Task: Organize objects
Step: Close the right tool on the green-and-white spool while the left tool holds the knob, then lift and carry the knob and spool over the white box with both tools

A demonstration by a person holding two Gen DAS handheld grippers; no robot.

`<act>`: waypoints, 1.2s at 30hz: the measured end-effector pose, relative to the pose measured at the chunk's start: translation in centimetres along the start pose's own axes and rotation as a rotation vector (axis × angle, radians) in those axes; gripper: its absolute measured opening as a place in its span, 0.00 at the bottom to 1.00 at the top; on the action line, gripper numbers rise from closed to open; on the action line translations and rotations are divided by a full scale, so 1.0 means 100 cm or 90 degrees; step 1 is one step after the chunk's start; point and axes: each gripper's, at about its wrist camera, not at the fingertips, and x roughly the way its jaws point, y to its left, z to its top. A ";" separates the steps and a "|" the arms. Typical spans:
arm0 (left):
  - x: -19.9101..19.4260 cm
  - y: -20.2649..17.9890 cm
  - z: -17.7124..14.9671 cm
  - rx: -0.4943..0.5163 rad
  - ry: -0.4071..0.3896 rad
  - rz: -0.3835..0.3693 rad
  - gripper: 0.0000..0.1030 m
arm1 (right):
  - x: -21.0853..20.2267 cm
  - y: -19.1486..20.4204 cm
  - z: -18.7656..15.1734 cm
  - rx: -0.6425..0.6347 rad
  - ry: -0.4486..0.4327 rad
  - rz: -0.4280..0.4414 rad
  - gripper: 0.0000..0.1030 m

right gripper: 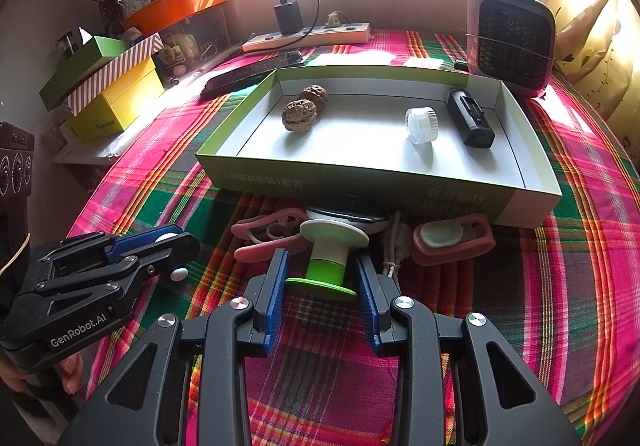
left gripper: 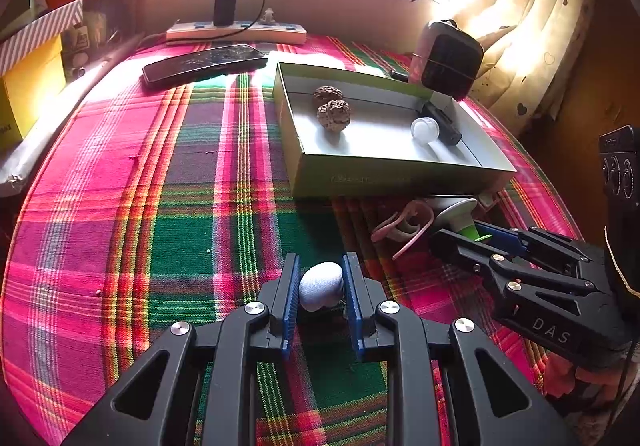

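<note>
My left gripper (left gripper: 321,286) is shut on a small white earbud-like piece (left gripper: 320,285) just above the plaid cloth; it also shows in the right wrist view (right gripper: 160,242). My right gripper (right gripper: 323,274) has its jaws around a green and white spool (right gripper: 329,258) lying in front of the box; the pads sit close at its sides. The open green box (right gripper: 380,182) holds two walnuts (right gripper: 300,115), a clear cap (right gripper: 421,125) and a black device (right gripper: 470,117).
Pink clips (right gripper: 266,234), a pink case (right gripper: 452,240) and a white cable (right gripper: 394,246) lie by the box's near wall. A phone (left gripper: 204,62), a power strip (left gripper: 236,32), a small heater (right gripper: 512,40) and stacked boxes (right gripper: 112,102) stand around.
</note>
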 end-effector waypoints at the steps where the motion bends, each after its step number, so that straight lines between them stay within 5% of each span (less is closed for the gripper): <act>1: 0.000 0.000 0.000 -0.001 0.001 0.000 0.19 | -0.001 0.000 0.000 0.000 -0.001 0.003 0.33; 36: -0.008 -0.030 0.058 0.054 -0.043 -0.002 0.19 | -0.017 -0.023 0.045 -0.004 -0.049 0.019 0.33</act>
